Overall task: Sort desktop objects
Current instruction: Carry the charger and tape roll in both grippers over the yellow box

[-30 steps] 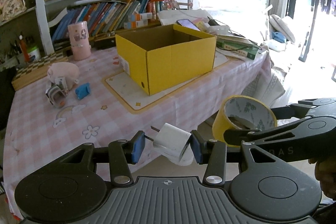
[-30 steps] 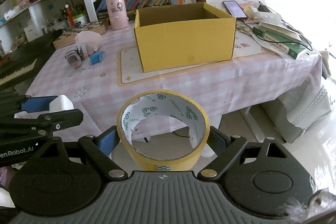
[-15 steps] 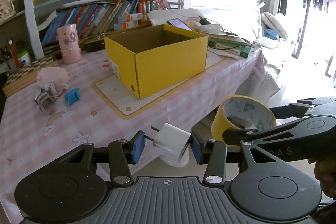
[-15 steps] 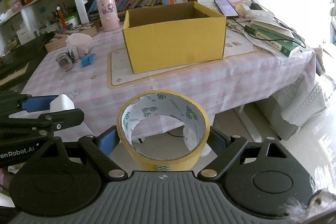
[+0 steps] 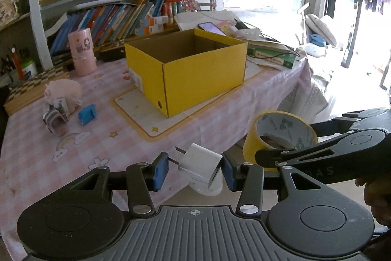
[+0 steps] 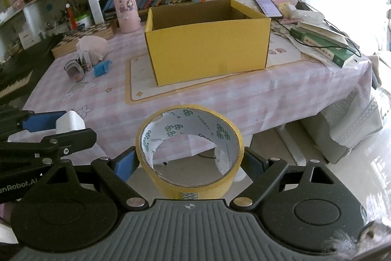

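My left gripper (image 5: 195, 170) is shut on a white charger plug (image 5: 201, 160), which is tilted with its prongs toward the left blue pad. It hangs in the air just in front of the table's near edge. My right gripper (image 6: 190, 163) is shut on a yellow tape roll (image 6: 190, 151), pads pressing its outer sides and the hole facing up. The tape roll (image 5: 281, 136) sits right of the plug in the left wrist view. An open yellow cardboard box (image 5: 195, 75) stands on a mat mid-table, beyond both grippers; the box (image 6: 207, 48) looks empty inside.
On the pink checked tablecloth (image 5: 102, 146), left of the box, lie a pink plush pig (image 5: 63, 89), a blue clip (image 5: 86, 114) and a small toy (image 5: 55, 116). A pink cup (image 5: 81, 51) stands behind them. A phone (image 6: 267, 6), green book (image 6: 322, 45) and cables crowd the right end.
The views sway slightly. Both grippers keep the same hold on the plug and the tape roll.
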